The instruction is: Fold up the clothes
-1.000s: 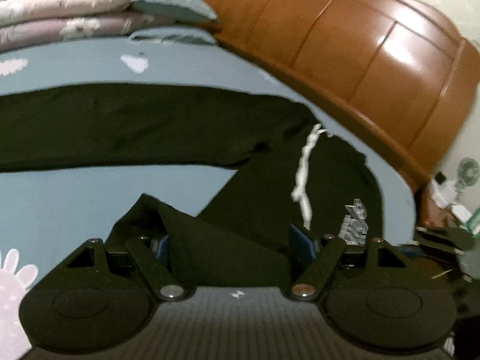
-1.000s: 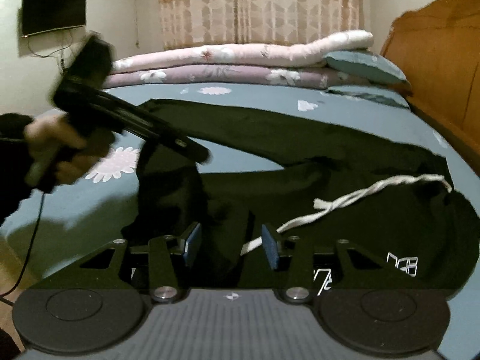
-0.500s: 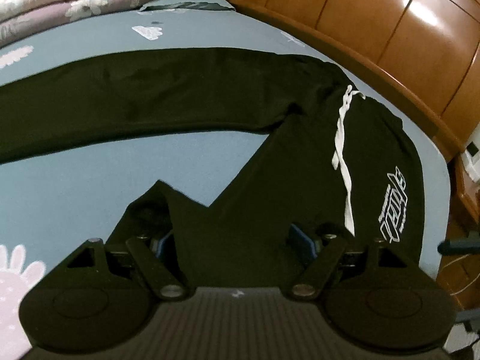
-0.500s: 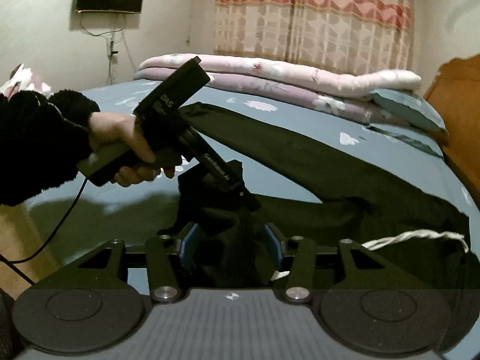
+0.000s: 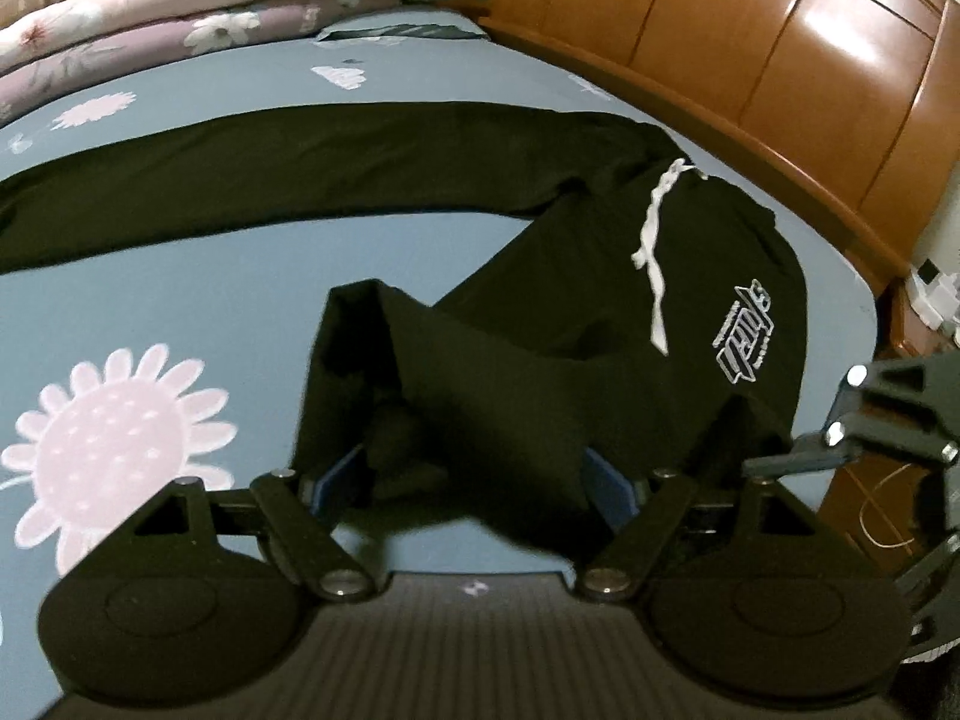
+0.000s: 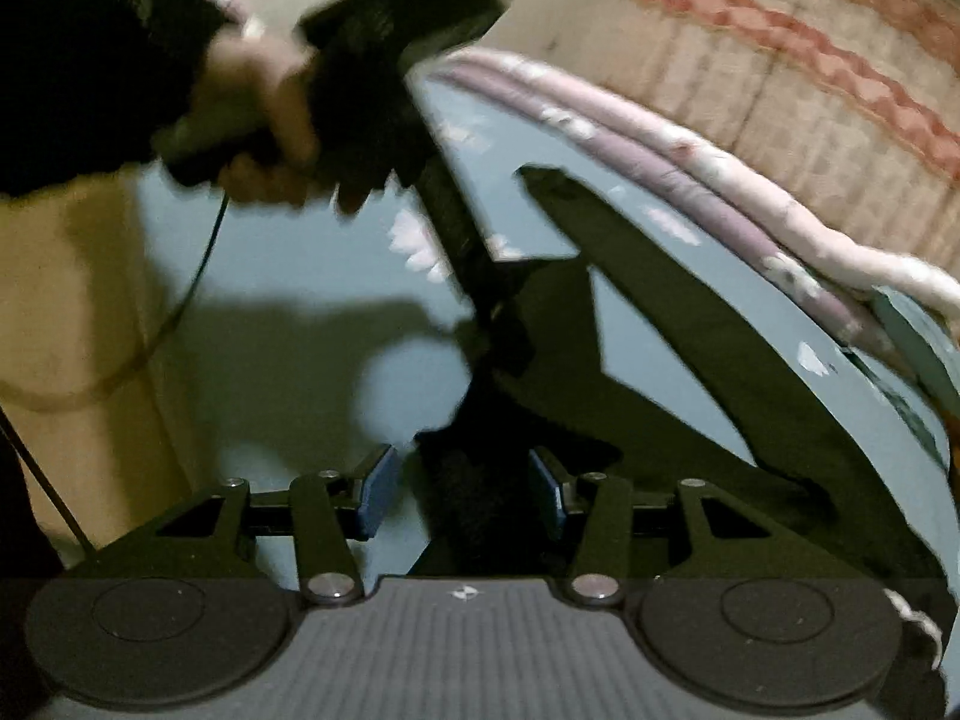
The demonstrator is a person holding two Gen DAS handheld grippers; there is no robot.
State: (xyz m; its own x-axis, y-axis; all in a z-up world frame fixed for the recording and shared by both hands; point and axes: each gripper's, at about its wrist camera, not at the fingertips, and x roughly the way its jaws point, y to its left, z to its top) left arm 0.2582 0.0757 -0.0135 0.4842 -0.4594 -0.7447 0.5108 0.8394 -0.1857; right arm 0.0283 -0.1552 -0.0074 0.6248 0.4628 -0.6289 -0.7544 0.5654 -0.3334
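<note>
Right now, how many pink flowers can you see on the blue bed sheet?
2 clear ones: a big flower at the near left by the fingers, and a small flower farther up on the left. More may hide under the black trousers.

Black sweatpants [image 5: 600,324] lie on a blue flowered bed [image 5: 180,276]. One leg stretches flat and straight across the sheet. The other leg is lifted and doubled back, its cuff bunched. A white drawstring [image 5: 651,252] trails over the waist, beside a white printed logo [image 5: 744,333].

Flowered bedsheet [image 5: 180,276], wooden headboard [image 5: 780,60], folded quilts [image 5: 150,12]
</note>
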